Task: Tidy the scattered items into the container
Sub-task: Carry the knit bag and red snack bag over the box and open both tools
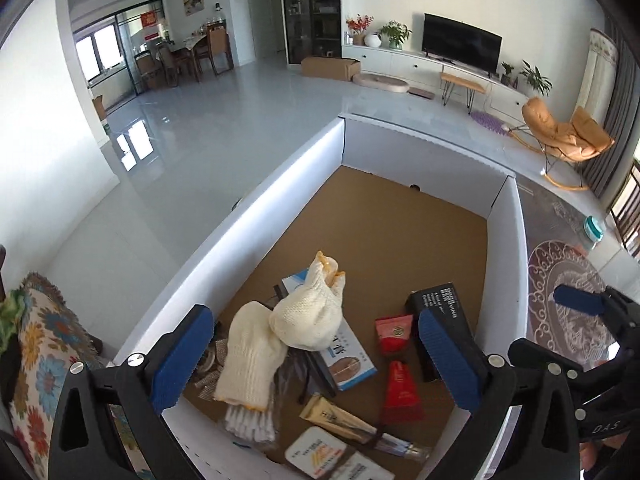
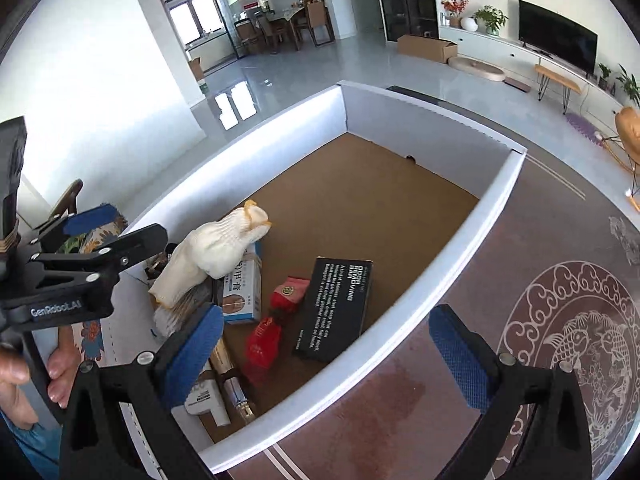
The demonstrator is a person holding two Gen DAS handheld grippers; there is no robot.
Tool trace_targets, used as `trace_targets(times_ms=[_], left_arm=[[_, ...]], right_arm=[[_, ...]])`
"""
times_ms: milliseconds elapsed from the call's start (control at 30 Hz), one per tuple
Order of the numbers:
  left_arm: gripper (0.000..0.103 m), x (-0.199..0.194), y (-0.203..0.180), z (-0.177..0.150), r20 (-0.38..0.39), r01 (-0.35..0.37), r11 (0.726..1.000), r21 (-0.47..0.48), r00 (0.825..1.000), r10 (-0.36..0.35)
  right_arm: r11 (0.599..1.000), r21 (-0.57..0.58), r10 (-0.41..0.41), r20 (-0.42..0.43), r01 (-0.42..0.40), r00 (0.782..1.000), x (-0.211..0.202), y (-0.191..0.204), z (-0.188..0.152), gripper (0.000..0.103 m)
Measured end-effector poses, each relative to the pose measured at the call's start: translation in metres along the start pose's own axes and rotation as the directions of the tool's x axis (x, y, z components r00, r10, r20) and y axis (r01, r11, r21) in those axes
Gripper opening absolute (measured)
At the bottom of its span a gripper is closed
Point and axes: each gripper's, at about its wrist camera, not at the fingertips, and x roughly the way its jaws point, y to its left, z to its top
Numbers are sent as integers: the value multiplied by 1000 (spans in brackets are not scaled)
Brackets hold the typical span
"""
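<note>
A white-walled cardboard box (image 1: 256, 208) with a brown floor holds the items. Inside lie a pair of cream knit gloves (image 1: 280, 332), a black box (image 1: 448, 312), red sachets (image 1: 400, 384), a blue-and-white medicine carton (image 1: 352, 364), a gold tube (image 1: 336, 420) and cotton swabs (image 1: 248, 424). My left gripper (image 1: 316, 356) is open and empty above the box's near end. My right gripper (image 2: 324, 356) is open and empty over the box's right wall (image 2: 472, 236). The gloves (image 2: 216, 248), black box (image 2: 340, 308) and sachets (image 2: 276, 320) show there too.
The box sits on a dark glass table with a white carp pattern (image 2: 580, 352). A floral cushion (image 1: 44, 344) lies left of the box. Beyond are the tiled floor, a TV unit (image 1: 460, 48) and an orange rocking chair (image 1: 560, 136).
</note>
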Motion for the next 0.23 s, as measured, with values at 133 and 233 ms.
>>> trace_targets(times_ms=[133, 233], left_arm=[[103, -4, 4, -3, 13, 14, 993, -113, 1000, -13], [103, -5, 6, -5, 17, 13, 991, -136, 1000, -11]], right_arm=[[1000, 3, -2, 6, 2, 1000, 0, -5, -1, 103], [1000, 3, 3, 10, -3, 1000, 2, -5, -1, 103]])
